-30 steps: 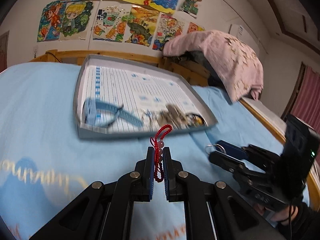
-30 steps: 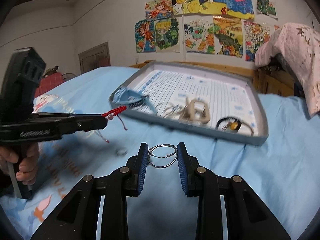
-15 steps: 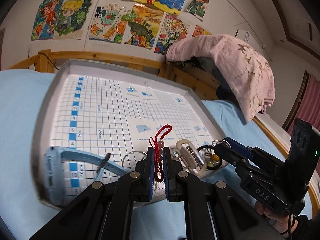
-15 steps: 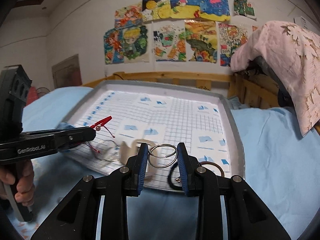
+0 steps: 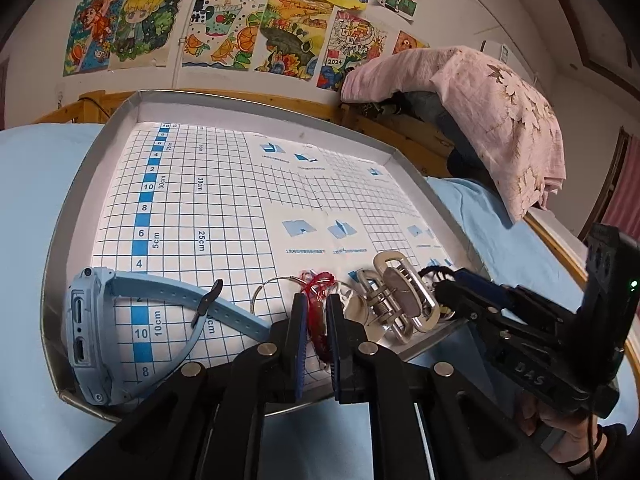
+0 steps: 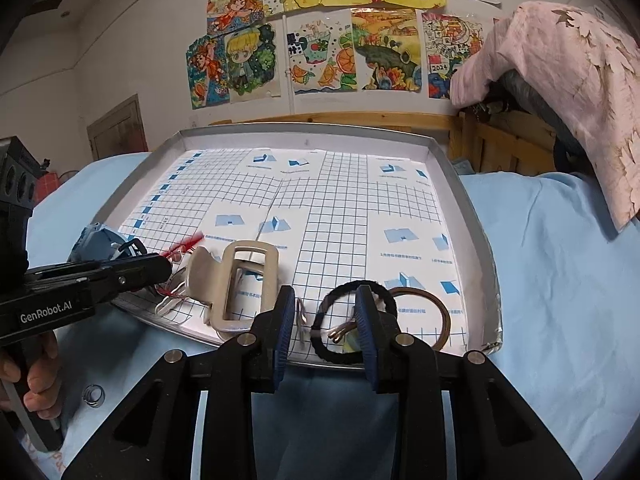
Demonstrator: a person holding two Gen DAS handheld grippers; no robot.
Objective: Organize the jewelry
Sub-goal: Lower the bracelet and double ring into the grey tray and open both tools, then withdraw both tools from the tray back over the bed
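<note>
A grey tray [image 5: 64, 216] lined with blue grid paper lies on the blue bed; it also shows in the right wrist view [image 6: 476, 216]. My left gripper [image 5: 316, 308] has its jaws slightly parted, with the red beaded bracelet [image 5: 318, 286] slumped between them onto the tray's near edge. My right gripper [image 6: 324, 300] is open and empty; a blurred metal ring [image 6: 301, 316] drops by its left finger. In the tray lie a blue watch [image 5: 96, 320], a beige hair clip [image 6: 240, 280], a black hair tie [image 6: 352, 320] and a brown bangle [image 6: 432, 312].
A small silver ring [image 6: 93, 394] lies on the blue sheet left of the tray. A pink blanket [image 6: 568, 92] hangs over the wooden bed rail at right. Children's drawings [image 6: 320, 48] cover the wall behind.
Both grippers moved forward over the tray's near edge. The right gripper opened and let go of the metal ring. The left jaws parted and the red bracelet slumped down.
</note>
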